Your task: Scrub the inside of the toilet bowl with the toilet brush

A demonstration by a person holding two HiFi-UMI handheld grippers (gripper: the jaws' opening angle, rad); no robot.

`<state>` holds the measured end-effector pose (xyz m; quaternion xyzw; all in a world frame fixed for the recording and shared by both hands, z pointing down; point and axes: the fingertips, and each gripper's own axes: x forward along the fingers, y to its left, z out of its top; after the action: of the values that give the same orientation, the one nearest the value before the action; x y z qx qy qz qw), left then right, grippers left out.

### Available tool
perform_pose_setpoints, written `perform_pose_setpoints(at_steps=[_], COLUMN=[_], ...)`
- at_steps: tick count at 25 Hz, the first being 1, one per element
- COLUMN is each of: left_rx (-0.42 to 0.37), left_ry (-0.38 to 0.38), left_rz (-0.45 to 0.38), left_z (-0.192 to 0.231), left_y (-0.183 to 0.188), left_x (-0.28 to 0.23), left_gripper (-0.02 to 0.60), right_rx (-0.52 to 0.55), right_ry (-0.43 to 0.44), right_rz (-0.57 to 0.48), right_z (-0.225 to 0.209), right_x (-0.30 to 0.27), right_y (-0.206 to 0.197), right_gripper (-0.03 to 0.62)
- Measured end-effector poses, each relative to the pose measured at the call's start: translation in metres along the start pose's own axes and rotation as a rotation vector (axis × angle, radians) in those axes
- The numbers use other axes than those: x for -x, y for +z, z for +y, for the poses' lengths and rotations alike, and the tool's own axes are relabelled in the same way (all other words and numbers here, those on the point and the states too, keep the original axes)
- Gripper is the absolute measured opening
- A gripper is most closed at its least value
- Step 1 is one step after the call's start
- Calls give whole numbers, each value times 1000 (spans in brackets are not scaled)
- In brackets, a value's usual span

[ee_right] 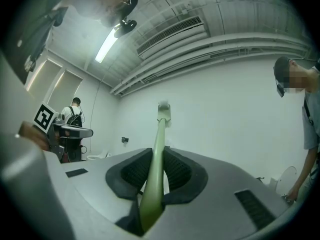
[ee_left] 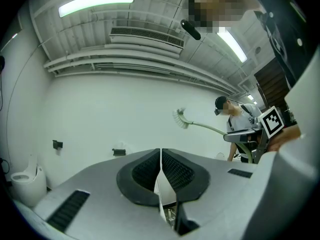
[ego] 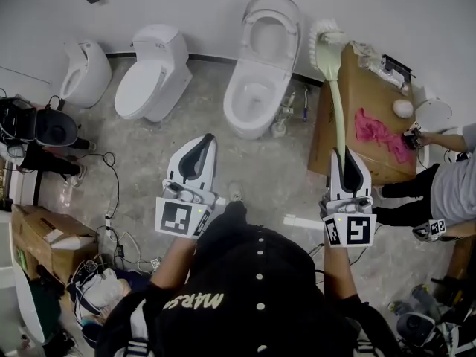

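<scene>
Toilet brush: held by its pale green handle, with the bristle head up in the air just beside the raised lid of the open toilet. It isn't down in the bowl.
Brush vs jaws: the handle runs straight out between the jaws of the right gripper. It's pinched near its lower end, so most of the shaft and the head stick out well ahead.
Right gripper: clenched on the handle, with both pads seen pressed against it in the right gripper view.
Left gripper: jaws pressed together with nothing between them. It's held off to the left, well apart from the brush.
Toilet bowl: lid up, ahead of both grippers, to the left of the bristle head and nearer the person.
Step in hand: looks like the approach, tbh. The brush is gripped and pointed toward the toilet, but no scrubbing can be counted as started.
Next move: the head probably needs to be swung left and tipped down into the bowl so the bristles get pressed onto the inner wall. The long handle means small wrist moves get magnified at the head.
Around: a cardboard box lies under the handle, with a pink cloth on it. Two more toilets are parked along the wall on the left.
</scene>
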<state>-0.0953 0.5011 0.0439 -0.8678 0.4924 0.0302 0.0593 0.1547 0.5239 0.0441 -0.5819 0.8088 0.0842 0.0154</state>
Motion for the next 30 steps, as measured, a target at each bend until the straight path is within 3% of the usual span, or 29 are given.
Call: perform_pose_setpoints(at_steps=[15, 30], left_rx=[13, 39], left_ry=[-26, -87], left_rz=[10, 25], left_z=[108, 160], left_y=[-18, -45], left_x=[-95, -154], left_gripper=[35, 34], right_rx=[6, 14], right_ry=[-30, -82], right_rz=[12, 25], right_z=[-1, -4], right_x=[-144, -220], right_y=[-15, -33], right_gripper=[87, 87])
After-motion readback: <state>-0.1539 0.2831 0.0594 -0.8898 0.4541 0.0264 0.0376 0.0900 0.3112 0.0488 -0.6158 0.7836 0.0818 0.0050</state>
